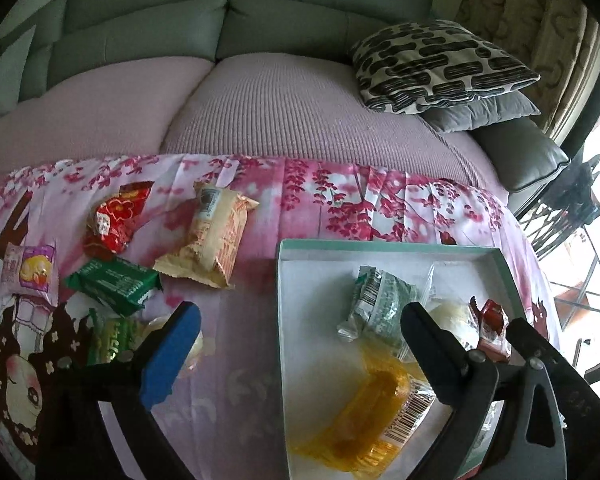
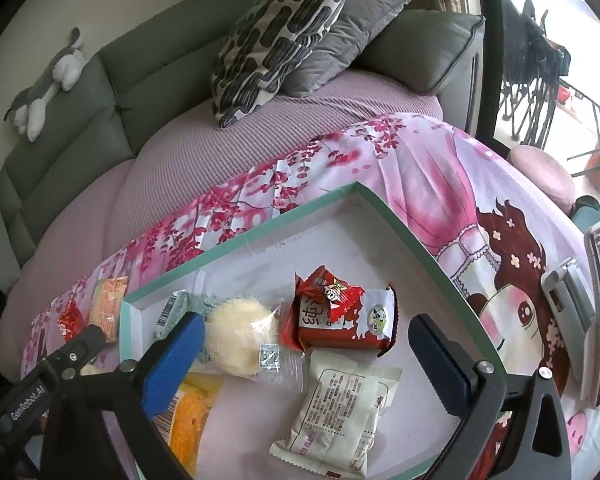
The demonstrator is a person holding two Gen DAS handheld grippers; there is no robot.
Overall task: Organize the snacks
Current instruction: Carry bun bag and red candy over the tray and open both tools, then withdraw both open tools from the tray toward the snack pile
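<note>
The shallow green-rimmed box (image 1: 380, 245) is where the snacks are gathered. It already holds a grey-green packet (image 1: 380, 300), an orange-yellow tray snack (image 1: 374, 412), a clear-wrapped pale cake (image 2: 240, 338), a red packet (image 2: 336, 312) and a white packet (image 2: 340, 412), laid flat and loosely side by side, so sorting looks partly done.

Outside the box, toward nine and ten o'clock in the left wrist view, the loose snacks wait on the floral-cloth surface (image 1: 340, 200): a beige packet (image 1: 212, 236), a red flowered packet (image 1: 116, 216), a dark green bar (image 1: 116, 284), a pink-and-yellow packet (image 1: 30, 274) and a light green packet (image 1: 112, 338).

The left hand-held gripper (image 1: 300, 320) is spread wide and empty, straddling the box's left wall, probably turning toward those leftovers. The right hand-held gripper (image 2: 306, 328) hangs over the box, fingers spread, holding nothing. Beyond, at twelve o'clock, sits a sofa (image 1: 260, 96) with a patterned cushion (image 1: 440, 64).
</note>
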